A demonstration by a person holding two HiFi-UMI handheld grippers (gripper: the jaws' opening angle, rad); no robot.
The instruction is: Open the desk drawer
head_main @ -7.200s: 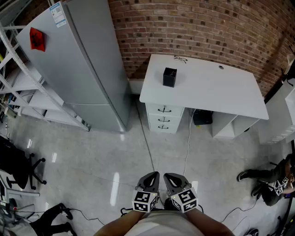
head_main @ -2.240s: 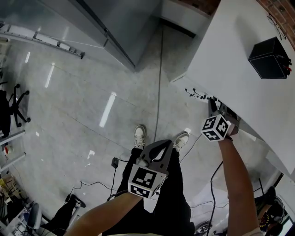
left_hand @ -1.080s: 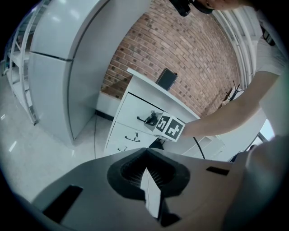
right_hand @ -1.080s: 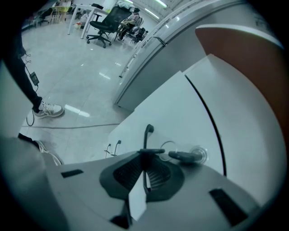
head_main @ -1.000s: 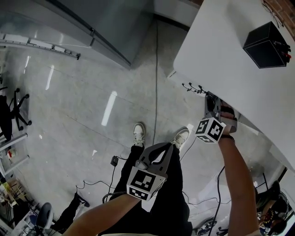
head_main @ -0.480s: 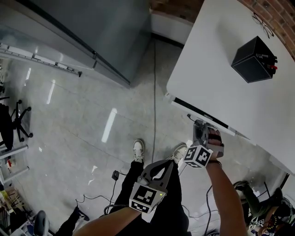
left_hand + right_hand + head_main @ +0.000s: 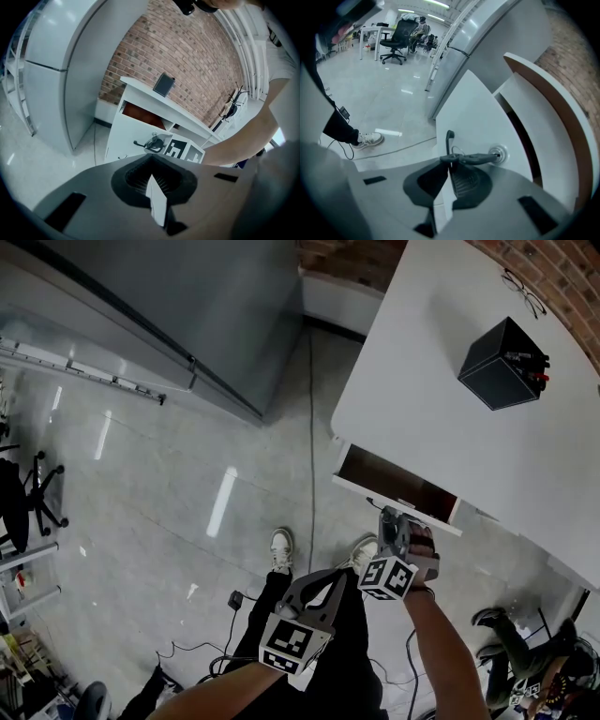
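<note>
Red brick wall [image 7: 187,56] at back. Grey polished floor [image 7: 141,484], glossy, w/ pale light streaks [image 7: 222,501]. Tall grey fridge-type cabinet [image 7: 187,296] nr the wall, metal rack [image 7: 84,371] beside it. Black office chair [image 7: 23,502] at left edge. Thin cable [image 7: 310,427] across floor. Far end of rm: ceiling strip lights [image 7: 438,3], another black chair [image 7: 401,40] by a white table [image 7: 370,33].

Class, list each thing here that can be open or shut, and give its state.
top drawer: partly open.
drawer handle: clamped by the right gripper.
right gripper: shut on the drawer handle.
left gripper: shut, nothing between its jaws.
fridge: doors shut.
</note>
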